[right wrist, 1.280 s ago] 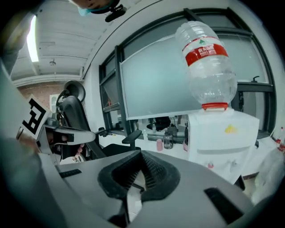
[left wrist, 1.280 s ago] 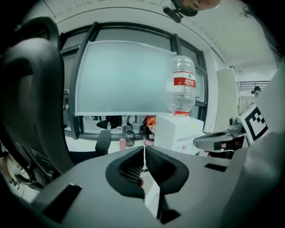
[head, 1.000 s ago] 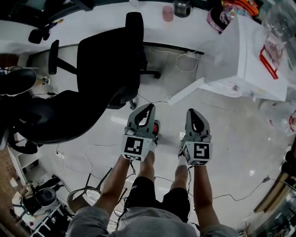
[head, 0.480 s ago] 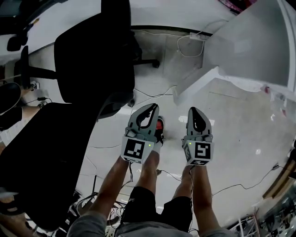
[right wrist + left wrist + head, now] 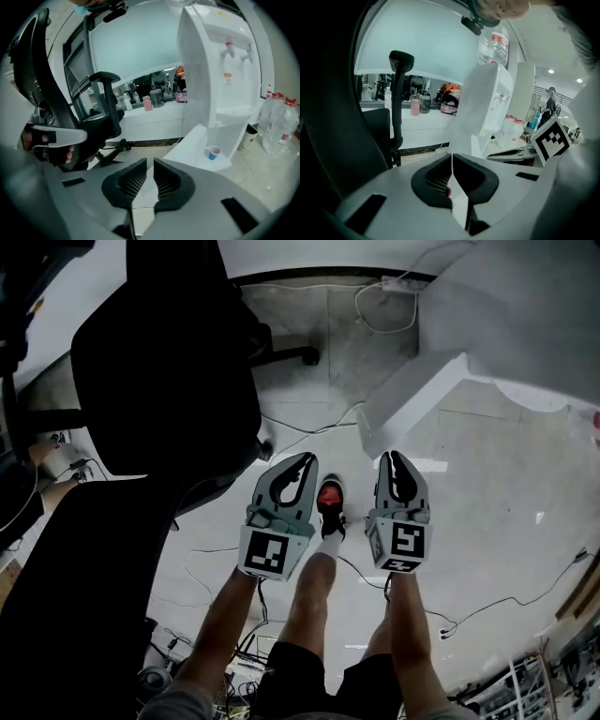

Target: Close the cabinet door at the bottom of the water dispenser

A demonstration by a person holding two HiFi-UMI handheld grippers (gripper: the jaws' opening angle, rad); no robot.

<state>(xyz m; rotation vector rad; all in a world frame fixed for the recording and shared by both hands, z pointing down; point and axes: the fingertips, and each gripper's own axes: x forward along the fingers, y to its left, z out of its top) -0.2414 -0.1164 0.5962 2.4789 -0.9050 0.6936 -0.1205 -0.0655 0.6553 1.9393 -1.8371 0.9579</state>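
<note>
Glossy pale floor tiles (image 5: pixel 487 521) run under a white water dispenser (image 5: pixel 220 70), which stands at the head view's upper right. Its bottom cabinet door (image 5: pixel 190 143) is a plain white panel, swung wide open and jutting out over the floor toward the person. The open compartment behind it holds one small blue-and-pink cup (image 5: pixel 214 152), upright; I cannot tell whether anything is in it. A clear bottle (image 5: pixel 493 42) with a red label sits on top of the dispenser. More clear, red-capped bottles (image 5: pixel 279 119) stand on the floor just beside it. The left gripper (image 5: pixel 307 458) and right gripper (image 5: pixel 390 457) hang side by side, apart from the door, each with its jaws closed together on nothing. A black office chair (image 5: pixel 159 381) fills the left.
</note>
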